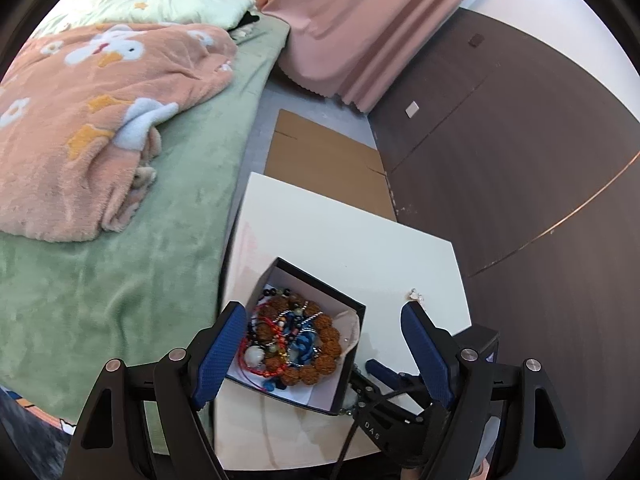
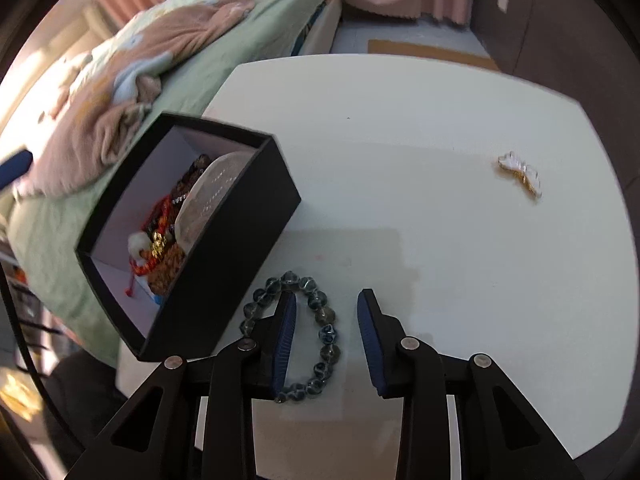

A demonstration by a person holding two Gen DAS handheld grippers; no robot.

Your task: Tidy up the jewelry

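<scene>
A black box [image 1: 352,352] [image 2: 240,248] stands on the white table [image 1: 344,240] [image 2: 440,160], full of bracelets: brown seed beads [image 1: 324,344], red cord, blue beads. My left gripper [image 1: 324,314] is open above the box, its fingers apart on either side. My right gripper [image 2: 326,304] is open low over a dark grey-blue bead bracelet [image 2: 320,332] lying beside the box; its left finger [image 2: 286,336] sits inside the ring. A small clear hair clip [image 2: 520,174] [image 1: 415,294] lies on the table at the far right.
A bed with green sheet [image 1: 120,272] and pink blanket [image 1: 100,112] runs along the table's left. A dark wardrobe [image 1: 540,160] stands to the right. Cardboard [image 1: 324,160] lies on the floor beyond the table, below pink curtains [image 1: 360,20].
</scene>
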